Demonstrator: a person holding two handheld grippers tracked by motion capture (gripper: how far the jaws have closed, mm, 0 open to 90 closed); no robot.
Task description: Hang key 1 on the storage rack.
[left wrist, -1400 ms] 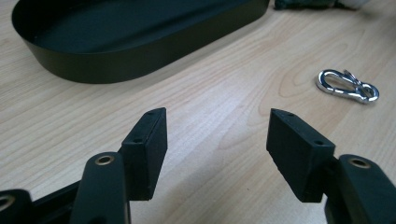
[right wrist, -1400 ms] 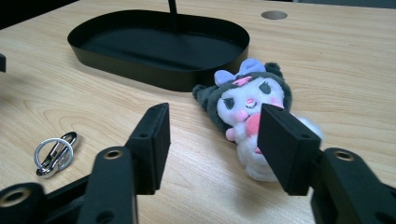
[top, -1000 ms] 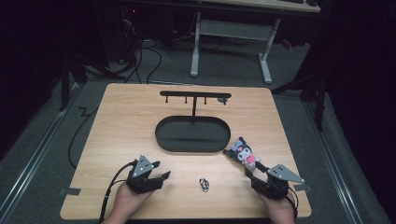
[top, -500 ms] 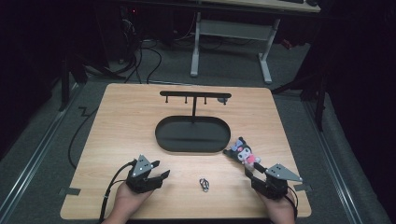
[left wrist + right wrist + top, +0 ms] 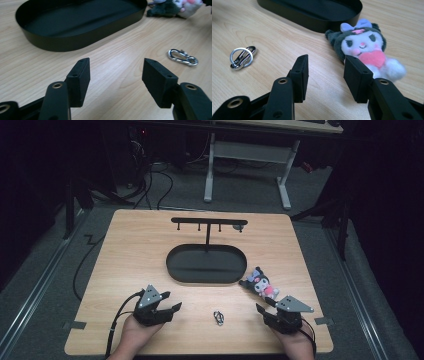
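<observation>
From above: pale wood-grain counter (image 5: 135,250) carrying a shallow black oval tray (image 5: 206,281) with a thin black stand (image 5: 209,221) and its row of small pegs rising at the tray's back edge. Just off the tray's right end, a small plush toy (image 5: 261,284), dark and fuzzy with a pink patch, flat on the wood. Near the front edge, between the two hands, a small shiny metal clasp (image 5: 218,318), well apart from the toy. Left gripper (image 5: 172,309) and right gripper (image 5: 264,306) both low over the counter, touching nothing. By the look of it, barely begun: nothing picked up, nothing in the tray, pegs bare, all of the grasping and placing yet to do. Left gripper view: hard matte black fingers (image 5: 80,77), blocky and square-edged, spread wide with bare wood between them; clasp (image 5: 183,57) off to the right, smooth and bright, with a ring linked on; tray wall (image 5: 75,42) thin, smooth and dull beyond. Right gripper view: fingers (image 5: 358,77) about half apart, having just been closing, with bare counter in the gap and no hold on anything; plush toy (image 5: 362,47) just beyond the right finger, soft pile, white face, lilac bow, pink heart on the chest, lying on its back beside the tray; clasp (image 5: 242,58) far to the left, round ring standing up from its oval hook.
</observation>
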